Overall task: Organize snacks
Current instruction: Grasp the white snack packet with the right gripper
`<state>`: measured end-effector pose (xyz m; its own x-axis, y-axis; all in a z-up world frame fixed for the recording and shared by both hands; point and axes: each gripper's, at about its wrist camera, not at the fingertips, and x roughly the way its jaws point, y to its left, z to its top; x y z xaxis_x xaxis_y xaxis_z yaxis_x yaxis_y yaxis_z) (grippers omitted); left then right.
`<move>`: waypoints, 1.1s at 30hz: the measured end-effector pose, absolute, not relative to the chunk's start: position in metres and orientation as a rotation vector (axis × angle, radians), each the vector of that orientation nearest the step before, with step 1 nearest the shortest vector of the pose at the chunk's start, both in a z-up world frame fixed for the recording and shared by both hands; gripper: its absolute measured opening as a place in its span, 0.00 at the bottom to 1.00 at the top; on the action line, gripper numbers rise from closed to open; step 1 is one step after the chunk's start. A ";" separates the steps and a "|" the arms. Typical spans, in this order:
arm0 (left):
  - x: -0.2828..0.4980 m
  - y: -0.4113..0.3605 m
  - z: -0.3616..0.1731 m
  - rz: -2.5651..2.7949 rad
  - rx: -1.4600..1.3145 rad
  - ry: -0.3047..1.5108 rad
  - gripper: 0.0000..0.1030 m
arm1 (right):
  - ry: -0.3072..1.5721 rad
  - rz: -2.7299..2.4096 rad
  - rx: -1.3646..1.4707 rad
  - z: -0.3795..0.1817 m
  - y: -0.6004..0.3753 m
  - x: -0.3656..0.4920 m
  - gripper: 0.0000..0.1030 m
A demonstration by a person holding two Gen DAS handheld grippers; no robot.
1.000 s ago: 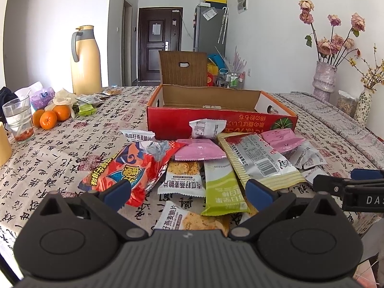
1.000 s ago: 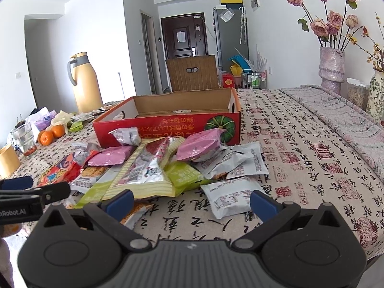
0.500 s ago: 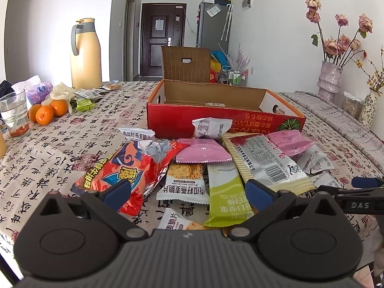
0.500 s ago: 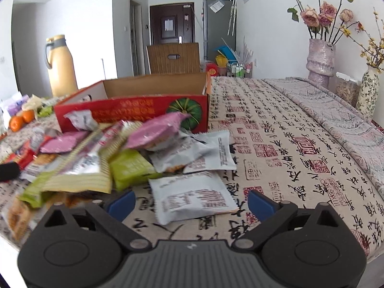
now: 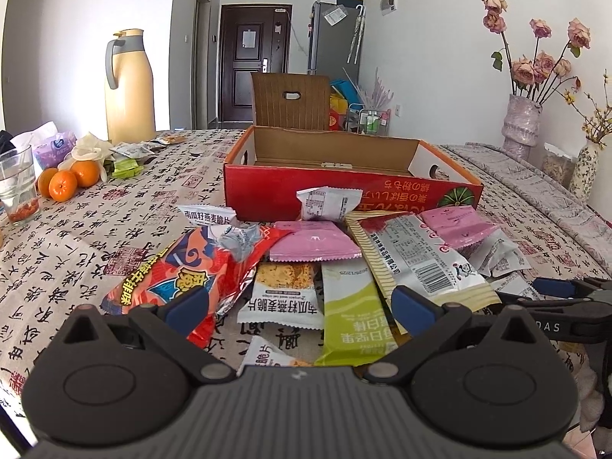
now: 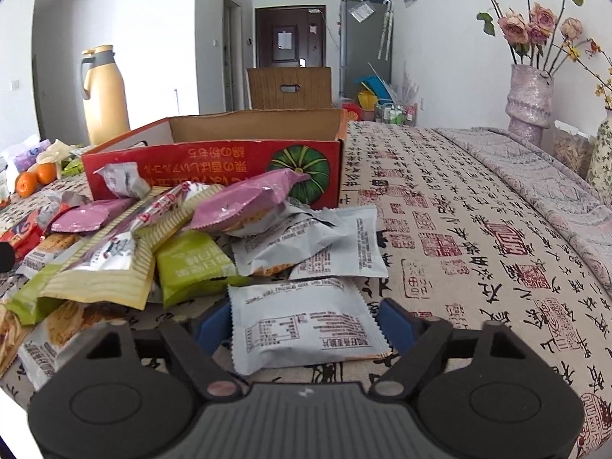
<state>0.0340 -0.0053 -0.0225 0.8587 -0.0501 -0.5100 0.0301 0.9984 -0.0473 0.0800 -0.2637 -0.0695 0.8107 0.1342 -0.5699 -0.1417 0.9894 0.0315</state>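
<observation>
Snack packets before red box, worktop.
Right gripper (image 6: 306, 325) was closing around a grey packet (image 6: 306, 321); left gripper (image 5: 300, 304) was held wide, empty.

Right vase (image 6: 602, 153) cut off by edge.

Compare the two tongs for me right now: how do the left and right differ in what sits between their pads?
The right tongs have just been closing around a white snack packet lying flat between their pads; the left tongs stand open with nothing gripped, hovering over the green packet and the oat-crisp packet. Both point down at the snack pile before the red box.
</observation>
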 end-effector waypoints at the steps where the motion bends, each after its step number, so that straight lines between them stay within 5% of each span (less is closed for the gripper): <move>1: 0.034 -0.006 -0.023 -0.043 -0.039 0.538 1.00 | 0.606 0.151 -0.015 -0.069 -0.263 0.080 0.73; 10: 0.033 -0.003 -0.024 -0.054 -0.049 0.550 1.00 | 0.577 0.174 -0.068 -0.066 -0.252 0.069 0.48; 21: 0.031 0.003 -0.024 -0.039 -0.069 0.556 1.00 | 0.534 0.180 0.048 -0.046 -0.266 0.056 0.33; 22: 0.031 0.003 -0.024 -0.038 -0.070 0.557 1.00 | 0.534 0.191 0.076 -0.043 -0.269 0.056 0.22; 25: 0.032 0.005 -0.024 -0.035 -0.077 0.562 1.00 | 0.536 0.198 0.109 -0.039 -0.273 0.056 0.21; 30: 0.030 0.007 -0.025 -0.032 -0.083 0.563 1.00 | 0.575 0.205 0.121 -0.046 -0.272 0.060 0.33; 32: 0.030 0.007 -0.025 -0.030 -0.082 0.562 1.00 | 0.580 0.192 0.105 -0.049 -0.270 0.059 0.66; 33: 0.030 0.007 -0.025 -0.030 -0.082 0.564 1.00 | 0.576 0.171 0.089 -0.049 -0.270 0.059 0.73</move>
<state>0.0301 0.0065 -0.0246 0.8449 -0.0510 -0.5325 0.0059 0.9963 -0.0861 0.0586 -0.2696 -0.0491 0.8252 0.1852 -0.5335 -0.1358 0.9821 0.1309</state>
